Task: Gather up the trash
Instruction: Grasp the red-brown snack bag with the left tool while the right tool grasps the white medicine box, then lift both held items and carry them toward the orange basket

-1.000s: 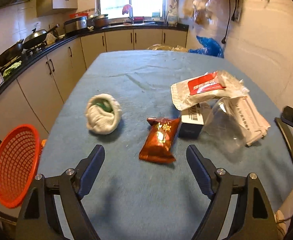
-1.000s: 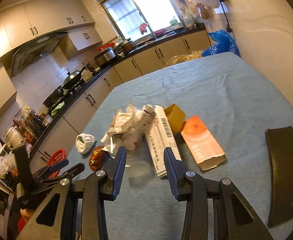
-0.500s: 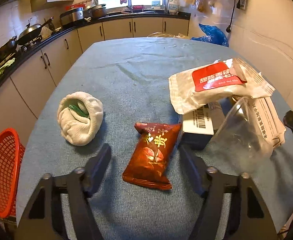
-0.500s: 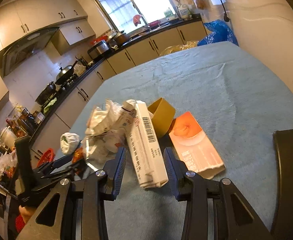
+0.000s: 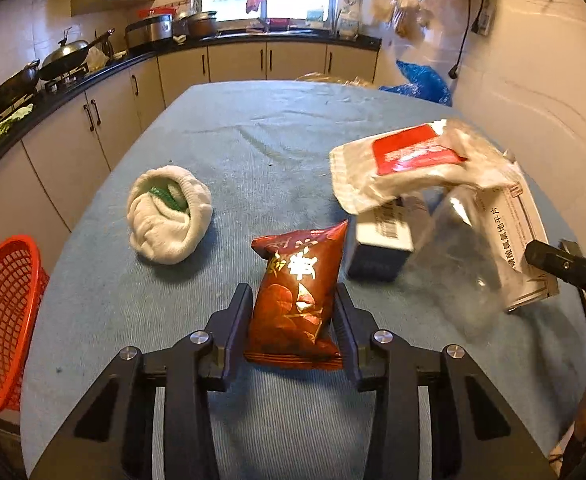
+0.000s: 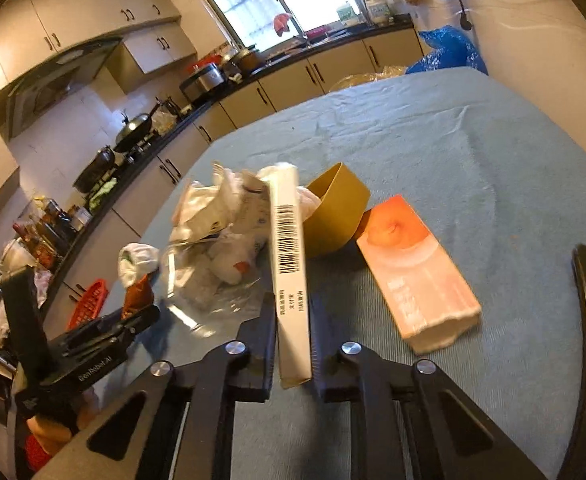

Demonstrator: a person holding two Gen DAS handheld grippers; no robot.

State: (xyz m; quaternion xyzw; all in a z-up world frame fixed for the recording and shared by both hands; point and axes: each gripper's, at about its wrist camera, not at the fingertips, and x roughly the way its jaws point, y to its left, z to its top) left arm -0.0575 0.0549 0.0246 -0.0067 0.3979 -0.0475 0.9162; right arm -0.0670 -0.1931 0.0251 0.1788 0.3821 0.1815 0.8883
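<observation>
Plenty of bare blue cloth on the counter (image 5: 253, 136) beyond the clutter, all the way to its far rounded edge, and a wide open strip on the right side by the wall. Its covering is a ribbed, towel-like fabric with a few creases. Off the left edge hangs a red mesh basket (image 5: 1, 320), hard plastic lattice, clear of everything else.

Biggest piece of trash: a crumpled white wrapper (image 5: 409, 168) with a red label, draped over a small white and blue box (image 5: 381, 244). Beside it lies a clear, glossy plastic sheet (image 5: 461, 272); its exact shape is hard to read through the glare. A peach-coloured carton (image 6: 417, 276) lies flat, just beside a tan cardboard piece (image 6: 333, 212). A rolled white cloth (image 5: 169, 216) with green inside sits apart to the left.

Left hand-held gripper (image 5: 293, 320), pitched down toward the cloth, is closing with the shiny red snack packet (image 5: 297, 300) between its jaws, the pads right at the packet's sides. Right hand-held gripper (image 6: 293, 340), also angled down, is closing and pinches the near end of a long narrow white box (image 6: 289, 264) standing on its thin side, barcode up.
</observation>
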